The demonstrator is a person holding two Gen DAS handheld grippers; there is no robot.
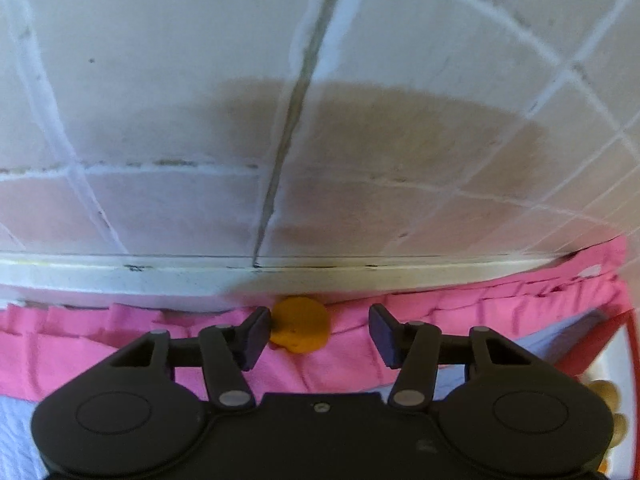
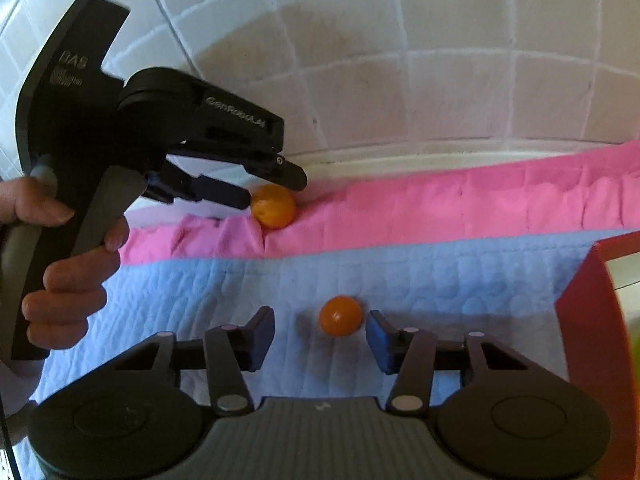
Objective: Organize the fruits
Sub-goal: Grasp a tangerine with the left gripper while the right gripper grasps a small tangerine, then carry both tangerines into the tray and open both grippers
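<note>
- Left wrist view: left gripper (image 1: 318, 330) jaws apart around an orange fruit (image 1: 300, 324) on the pink quilt border (image 1: 460, 320) by the tiled wall (image 1: 160, 100); one pad beside it, no grip yet
- Right wrist view: right gripper (image 2: 320, 332) jaws parted, second orange fruit (image 2: 340, 315) between them on the blue quilt (image 2: 240, 280), not pinched
- Red container (image 2: 592, 320) at right
- Step: reaching for both fruits; next, likely close squarely and lift

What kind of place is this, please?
Probably a home: a quilted pink and blue cover lies against a white tiled wall, with small orange fruits on it. Which room is unclear.
</note>
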